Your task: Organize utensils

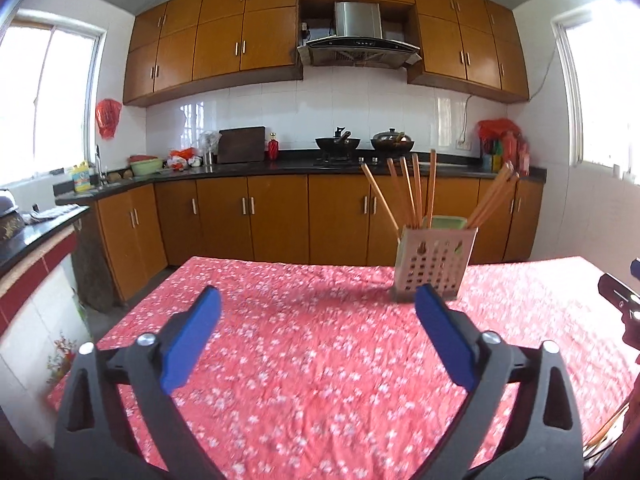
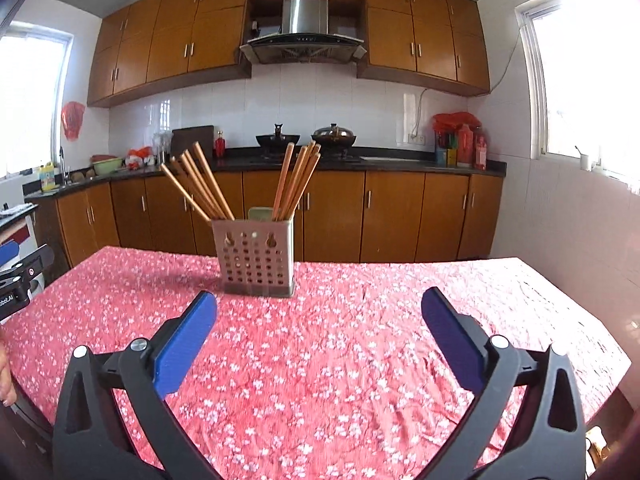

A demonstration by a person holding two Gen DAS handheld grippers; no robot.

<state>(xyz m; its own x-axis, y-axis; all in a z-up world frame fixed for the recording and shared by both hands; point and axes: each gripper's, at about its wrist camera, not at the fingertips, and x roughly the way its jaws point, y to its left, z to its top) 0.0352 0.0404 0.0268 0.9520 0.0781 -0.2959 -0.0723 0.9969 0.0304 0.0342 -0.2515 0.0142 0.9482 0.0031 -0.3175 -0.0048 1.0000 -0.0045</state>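
Centrally on the floral red tablecloth [image 2: 340, 360] stands one perforated metal utensil holder [image 2: 256, 258], upright, towards the far edge of the table. Wooden chopsticks [image 2: 200, 184] lean in two bunches inside it: about six fan left, about five tilt right in the right wrist view, though overlap makes the count uncertain. A green insert shows at its rim. Two tongs appear: the left gripper [image 1: 318, 304] and the right gripper [image 2: 319, 308] both stand released, blue pads wide apart with only cloth between them, well short of the holder. On the counter behind sit two woks [image 2: 278, 140]. Partial lettering on the left device's edge is unreadable.
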